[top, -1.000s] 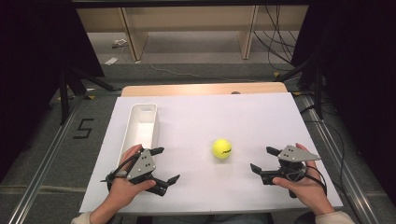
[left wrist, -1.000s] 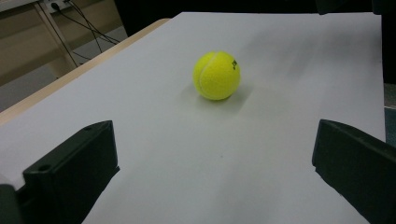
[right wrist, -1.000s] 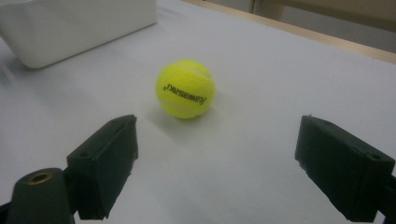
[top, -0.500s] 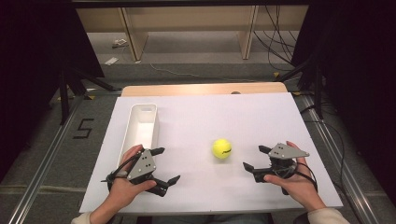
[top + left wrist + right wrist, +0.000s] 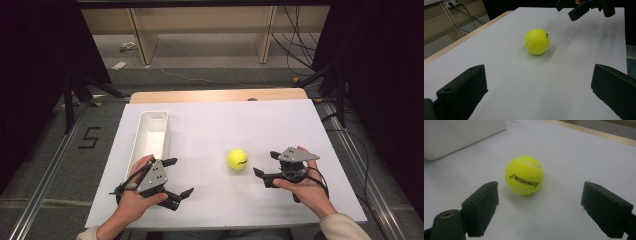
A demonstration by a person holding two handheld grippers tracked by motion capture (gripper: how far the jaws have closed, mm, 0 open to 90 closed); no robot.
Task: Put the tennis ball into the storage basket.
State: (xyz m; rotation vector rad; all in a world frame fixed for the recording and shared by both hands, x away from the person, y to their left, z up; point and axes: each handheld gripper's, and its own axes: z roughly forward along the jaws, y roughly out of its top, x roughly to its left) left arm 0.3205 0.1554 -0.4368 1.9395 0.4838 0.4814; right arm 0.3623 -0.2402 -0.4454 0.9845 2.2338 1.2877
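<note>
A yellow tennis ball (image 5: 237,159) rests on the white table top (image 5: 225,125), right of centre. My right gripper (image 5: 265,164) stands open just to the ball's right, jaws pointing at it with a small gap left. In the right gripper view the ball (image 5: 524,175) lies close ahead, between the lines of the two spread jaws, untouched. My left gripper (image 5: 179,177) is open near the front left, holding nothing. In the left gripper view the ball (image 5: 537,41) sits farther off, with the right gripper (image 5: 574,10) beyond it.
A long white bin (image 5: 150,137) lies along the table's left side, just beyond my left hand; its wall (image 5: 459,135) shows behind the ball. A wooden strip (image 5: 220,95) edges the far side. Wooden shelving (image 5: 200,22) and cables stand on the floor beyond.
My right gripper has slid left toward the ball, closing most of the gap. The left gripper and the ball have stayed put.
</note>
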